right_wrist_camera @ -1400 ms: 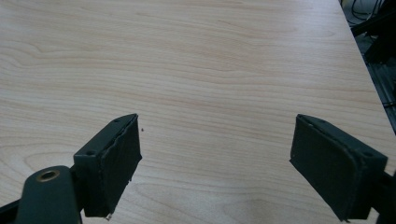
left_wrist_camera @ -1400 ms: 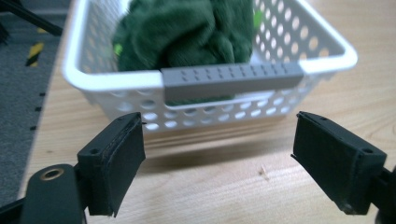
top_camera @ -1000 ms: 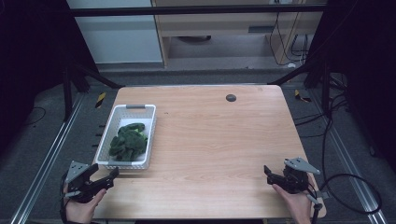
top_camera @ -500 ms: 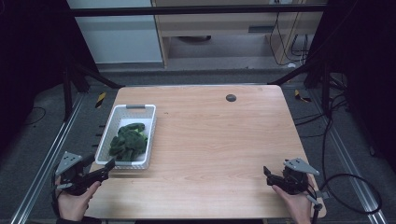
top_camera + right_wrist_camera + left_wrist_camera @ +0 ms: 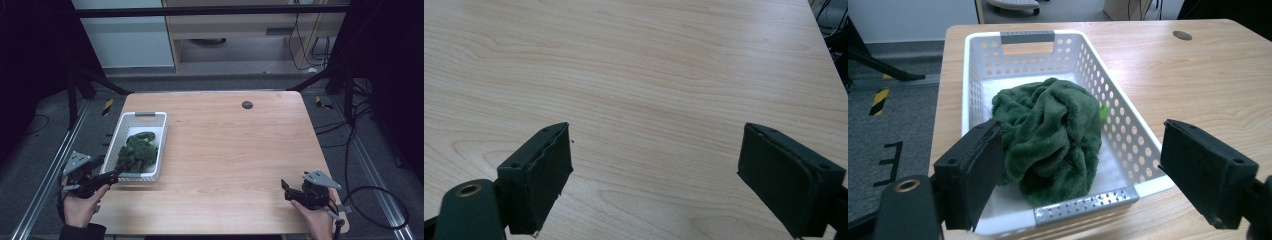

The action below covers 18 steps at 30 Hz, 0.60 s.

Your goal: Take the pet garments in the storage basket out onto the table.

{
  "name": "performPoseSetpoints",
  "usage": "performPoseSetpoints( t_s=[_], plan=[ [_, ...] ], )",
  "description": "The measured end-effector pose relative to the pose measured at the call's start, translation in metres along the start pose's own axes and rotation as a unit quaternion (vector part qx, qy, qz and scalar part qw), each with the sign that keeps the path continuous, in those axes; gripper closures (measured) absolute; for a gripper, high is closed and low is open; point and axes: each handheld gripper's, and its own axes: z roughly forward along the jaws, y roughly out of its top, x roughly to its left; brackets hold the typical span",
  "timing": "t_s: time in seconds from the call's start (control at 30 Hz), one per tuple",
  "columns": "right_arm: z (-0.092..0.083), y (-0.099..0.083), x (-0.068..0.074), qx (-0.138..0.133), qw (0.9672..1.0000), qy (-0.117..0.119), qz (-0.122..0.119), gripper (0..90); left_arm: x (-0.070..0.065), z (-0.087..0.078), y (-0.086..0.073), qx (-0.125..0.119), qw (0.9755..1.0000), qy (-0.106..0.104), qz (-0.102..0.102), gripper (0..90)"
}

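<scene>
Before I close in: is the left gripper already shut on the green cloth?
No, the left gripper stands open before the white perforated basket holding the crumpled green plush cloth.

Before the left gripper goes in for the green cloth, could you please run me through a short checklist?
1. Left gripper open: ok, jaws wide apart.
2. Aimed at the green cloth: ok, the cloth sits between the jaws in the left gripper view.
3. Cloth inside the white basket: ok, bunched toward the near end.
4. Near basket wall cleared: not ok, the jaws are short of it.
5. Right gripper out of the way: ok, open at the table's near right corner.
</scene>
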Motion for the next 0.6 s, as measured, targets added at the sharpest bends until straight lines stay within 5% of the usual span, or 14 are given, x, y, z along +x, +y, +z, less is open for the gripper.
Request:
performPoseSetpoints(
  t_s=[0.6],
  plan=[
    [0.003,0.001,0.000,0.003,1.0000,0.000,-0.004,13.3,-0.002,0.028,0.037,0.034,0.9991,-0.004,0.025,16.6]
  ],
)
